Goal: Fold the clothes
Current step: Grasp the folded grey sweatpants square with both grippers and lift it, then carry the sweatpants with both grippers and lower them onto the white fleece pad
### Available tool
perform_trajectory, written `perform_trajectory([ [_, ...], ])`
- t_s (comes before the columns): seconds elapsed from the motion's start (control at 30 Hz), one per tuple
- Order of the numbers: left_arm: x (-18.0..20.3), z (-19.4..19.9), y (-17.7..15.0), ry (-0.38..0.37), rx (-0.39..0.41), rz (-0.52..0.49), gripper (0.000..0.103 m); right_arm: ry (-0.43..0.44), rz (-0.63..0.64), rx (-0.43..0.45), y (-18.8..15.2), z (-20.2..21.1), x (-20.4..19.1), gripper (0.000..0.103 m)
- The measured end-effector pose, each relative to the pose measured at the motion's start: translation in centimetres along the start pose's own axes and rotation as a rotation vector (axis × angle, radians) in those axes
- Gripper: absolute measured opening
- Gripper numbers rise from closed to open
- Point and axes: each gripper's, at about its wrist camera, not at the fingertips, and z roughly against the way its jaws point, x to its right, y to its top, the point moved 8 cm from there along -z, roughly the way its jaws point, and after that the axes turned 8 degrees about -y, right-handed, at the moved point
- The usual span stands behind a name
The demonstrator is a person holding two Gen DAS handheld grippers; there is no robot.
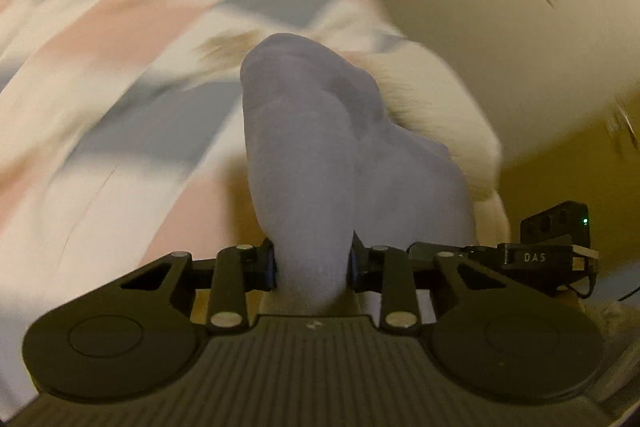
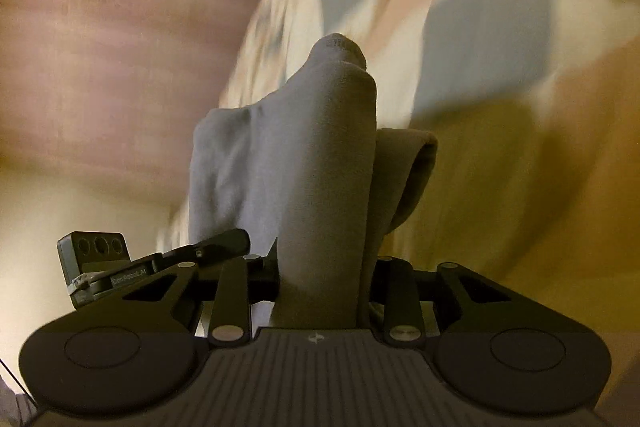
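Sock [image 1: 320, 155] clamped in left gripper [image 1: 314, 267]; right gripper [image 2: 324, 279] clamped on same sock.

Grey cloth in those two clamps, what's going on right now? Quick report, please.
Left gripper shut on grey cloth. Right gripper shut on grey cloth too. Patterned bedding blurred behind. Nothing blocking.

Patterned bedding [image 1: 132, 27] smearing into motion blur from 9 to 12 o'clock in left view. Grey garment [image 1: 316, 155] covering left gripper [image 1: 313, 265] fingertips. Same garment [image 2: 304, 163] hiding right gripper [image 2: 320, 275] fingertips. Background from 9 to 3 o'clock blurring beyond recognition in right view.
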Motion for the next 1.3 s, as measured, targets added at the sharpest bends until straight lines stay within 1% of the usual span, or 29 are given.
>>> perform_trajectory([
  [0.1,4.3,-4.9,6.8,-0.102,-0.087,-0.199,0.027,-0.035,-0.064,0.229,3.3,4.5,1.0,0.03],
  [0.2,8.9,-10.0,12.8,-0.196,-0.163,-0.385,0.027,-0.059,-0.122,0.441,6.9,8.6,2.7,0.03],
  [0.23,10.3,-11.8,14.5,-0.219,-0.188,-0.435,0.027,-0.07,-0.14,0.491,7.9,9.6,3.3,0.03],
  [0.33,13.9,-17.4,18.9,-0.264,-0.262,-0.543,0.027,-0.097,-0.201,0.613,10.9,11.7,5.4,0.03],
  [0.4,15.7,-20.8,21.0,-0.279,-0.302,-0.59,0.027,-0.109,-0.24,0.666,12.6,12.5,7.2,0.03],
  [0.47,16.9,-24.0,22.3,-0.288,-0.342,-0.625,0.028,-0.121,-0.279,0.714,14.1,13.2,9.1,0.03],
  [0.53,17.3,-26.8,22.8,-0.288,-0.38,-0.648,0.029,-0.137,-0.312,0.725,15.0,13.1,11.1,0.03],
  [0.63,16.4,-31.1,23.0,-0.278,-0.437,-0.653,0.032,-0.153,-0.362,0.716,15.6,12.6,13.8,0.03],
  [0.67,15.9,-32.2,23.0,-0.276,-0.451,-0.649,0.034,-0.154,-0.378,0.709,15.6,12.4,14.7,0.03],
  [0.73,14.7,-34.0,23.1,-0.281,-0.461,-0.628,0.045,-0.147,-0.4,0.71,15.5,12.2,15.8,0.032],
  [0.77,14.2,-34.4,23.2,-0.293,-0.457,-0.611,0.046,-0.142,-0.41,0.711,15.6,12.1,16.2,0.032],
  [0.8,13.8,-34.2,23.5,-0.298,-0.447,-0.604,0.047,-0.137,-0.419,0.705,15.7,12.3,16.5,0.035],
  [0.83,13.5,-33.9,23.8,-0.296,-0.432,-0.607,0.047,-0.133,-0.427,0.696,15.9,12.4,16.7,0.04],
  [0.9,13.0,-33.0,24.5,-0.287,-0.393,-0.617,0.047,-0.166,-0.406,0.674,16.5,13.3,16.7,0.046],
  [0.97,12.6,-31.0,25.4,-0.246,-0.317,-0.637,0.047,-0.241,-0.344,0.659,16.4,14.3,15.5,0.051],
  [1.0,12.3,-29.7,25.9,-0.218,-0.265,-0.644,0.046,-0.296,-0.311,0.661,16.1,14.8,14.9,0.055],
  [1.03,12.0,-28.3,26.4,-0.186,-0.201,-0.65,0.041,-0.356,-0.277,0.667,15.7,15.3,14.3,0.058],
  [1.1,11.4,-26.0,26.7,-0.136,-0.107,-0.674,0.038,-0.483,-0.204,0.686,14.9,16.3,13.0,0.059],
  [1.13,11.3,-25.0,26.4,-0.125,-0.07,-0.692,0.035,-0.577,-0.144,0.71,14.5,16.8,11.9,0.06],
  [1.17,11.3,-24.1,25.7,-0.127,-0.039,-0.716,0.032,-0.686,-0.047,0.746,14.0,17.1,10.2,0.059],
  [1.2,11.5,-23.3,24.8,-0.13,-0.013,-0.755,0.026,-0.776,0.059,0.786,13.4,17.3,8.3,0.059],
  [1.23,12.0,-22.7,23.4,-0.133,0.007,-0.815,0.023,-0.838,0.177,0.823,13.0,17.0,6.0,0.057],
  [1.27,12.5,-22.4,21.9,-0.135,0.024,-0.879,0.023,-0.865,0.282,0.845,12.5,16.2,4.0,0.054],
  [1.3,12.8,-22.4,20.5,-0.138,0.036,-0.938,0.022,-0.882,0.38,0.86,11.9,15.2,2.1,0.048],
])
